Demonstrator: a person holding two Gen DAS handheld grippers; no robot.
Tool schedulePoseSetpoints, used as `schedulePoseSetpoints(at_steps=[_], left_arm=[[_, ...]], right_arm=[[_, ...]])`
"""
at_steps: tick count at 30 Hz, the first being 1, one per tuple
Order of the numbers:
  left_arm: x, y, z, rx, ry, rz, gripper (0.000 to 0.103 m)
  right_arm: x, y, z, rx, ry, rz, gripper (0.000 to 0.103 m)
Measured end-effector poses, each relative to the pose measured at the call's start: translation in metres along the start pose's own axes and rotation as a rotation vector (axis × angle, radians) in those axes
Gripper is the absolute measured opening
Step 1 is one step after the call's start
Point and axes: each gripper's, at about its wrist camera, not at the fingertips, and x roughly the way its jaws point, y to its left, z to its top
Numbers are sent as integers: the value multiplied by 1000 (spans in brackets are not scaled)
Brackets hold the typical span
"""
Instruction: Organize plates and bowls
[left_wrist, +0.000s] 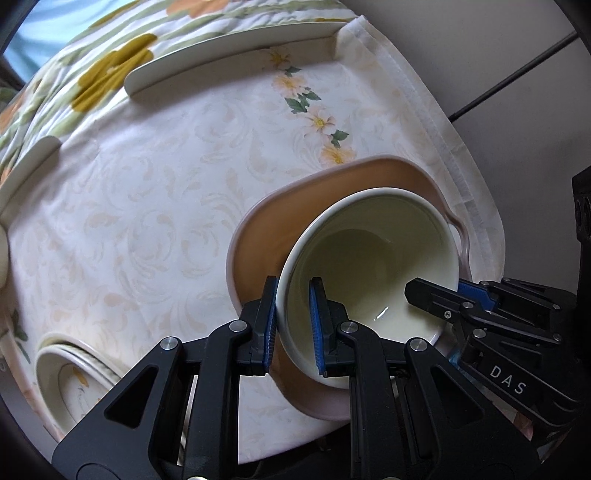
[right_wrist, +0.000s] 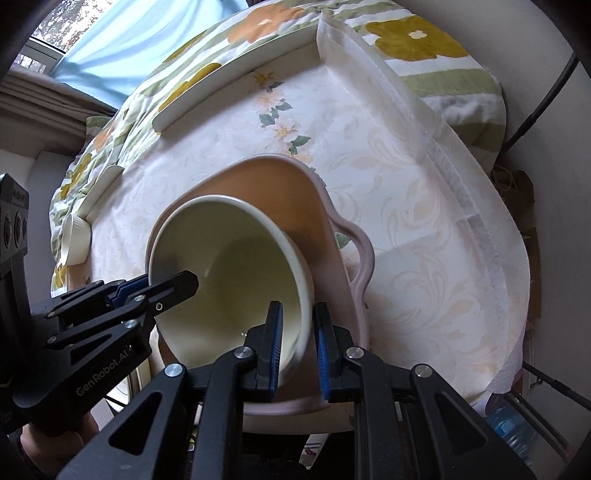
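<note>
A cream bowl (left_wrist: 369, 258) sits inside a pink tray-like dish (left_wrist: 266, 236) on the white floral tablecloth. My left gripper (left_wrist: 293, 325) is shut on the bowl's left rim, one finger inside and one outside. My right gripper (right_wrist: 298, 343) is shut on the bowl's (right_wrist: 229, 266) right rim the same way, over the pink dish (right_wrist: 343, 258). Each gripper shows in the other's view: the right one (left_wrist: 454, 295) at the bowl's right, the left one (right_wrist: 159, 288) at its left. The bowl looks tilted toward me.
A stack of floral plates (left_wrist: 74, 376) lies at the near left. Long cream plates (left_wrist: 229, 55) lie at the table's far edge and left side (left_wrist: 26, 170). A small white cup (right_wrist: 75, 240) lies at the far left. The table's edge (right_wrist: 498, 258) drops off right.
</note>
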Motion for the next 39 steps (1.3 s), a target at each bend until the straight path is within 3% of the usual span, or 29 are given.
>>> schedulePoseSetpoints(at_steps=[13,21,27,30,33,34,35,36,37,38,39], left_arm=[[2,-3,0,24,-4,23,13],[-11,-6,-2,28,-37,41,13],[-34,-8,-7,8,-84,43,13],[-62,-10,-13,0,-152,65,13],[-92,-7,-22,-27,-245,88,27],[-103,-5,-27,-42,-283,106,53],[-117,-2,-34,-69,-333,138,90],[-124,0,-39,-85,-361,156,102],[-135,4,-47,-111,-406,179,102],[-145,10,-55,-140,-435,192,102],[-150,15,-60,-165,-437,200,102]], right_arm=[[4,6,-2,-13,19,-47,16],[-15,10,-5,-47,-22,-75,16],[-35,14,-12,-82,-62,-94,16],[-56,22,-17,-139,-102,-76,16],[-71,32,-25,-234,-134,-34,16],[-75,35,-28,-271,-143,-22,16],[-78,38,-31,-295,-153,-11,20],[-80,41,-35,-322,-164,4,41],[-83,44,-38,-355,-174,19,58],[-84,47,-41,-380,-181,30,92],[-85,50,-45,-412,-192,44,102]])
